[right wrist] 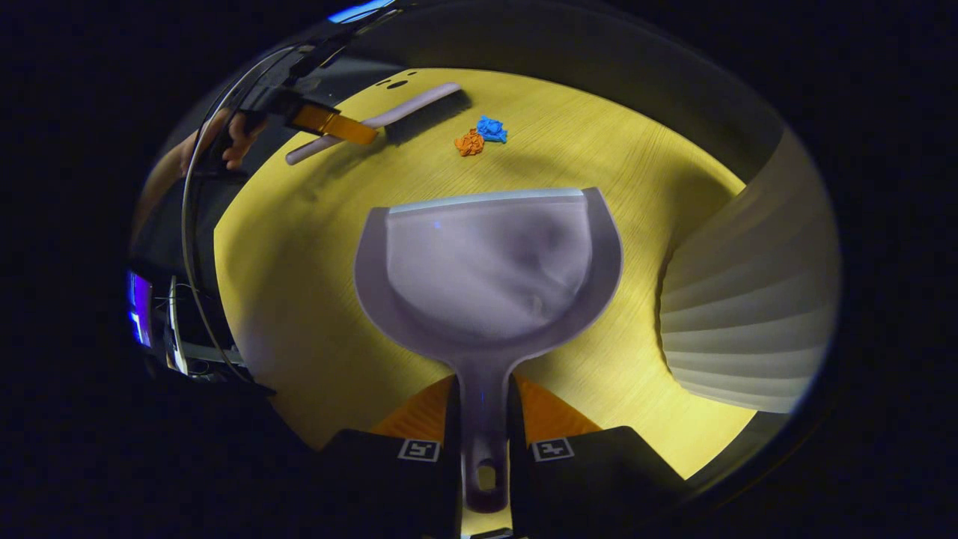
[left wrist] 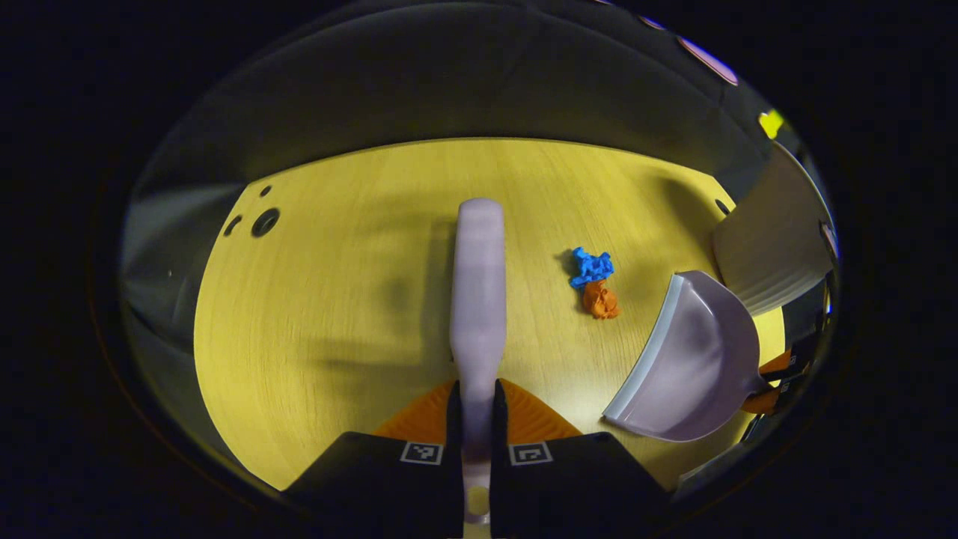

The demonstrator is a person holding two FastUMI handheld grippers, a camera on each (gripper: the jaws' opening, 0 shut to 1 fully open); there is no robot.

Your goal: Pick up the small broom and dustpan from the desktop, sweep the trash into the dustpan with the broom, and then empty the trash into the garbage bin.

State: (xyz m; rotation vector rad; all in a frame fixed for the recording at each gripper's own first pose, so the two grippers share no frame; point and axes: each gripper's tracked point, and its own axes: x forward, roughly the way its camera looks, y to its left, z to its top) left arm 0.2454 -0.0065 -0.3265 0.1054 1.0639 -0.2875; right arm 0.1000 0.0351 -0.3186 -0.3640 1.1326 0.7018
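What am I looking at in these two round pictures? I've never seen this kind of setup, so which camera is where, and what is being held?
There is no robot arm here: a person holds a two-finger claw in each hand, and a fisheye camera rides on each claw, looking forward along its fingers.

In the left gripper view, the left claw is closed on the handle of a small broom, seen from behind. In the right gripper view, the right claw grips the handle of a dustpan, held with its open edge facing forward.

On the yellow wooden desktop lie two crumpled bits of trash, side by side: a blue scrap and an orange scrap. They lie between the broom and the dustpan. The pale ribbed garbage bin stands at the table's right edge.
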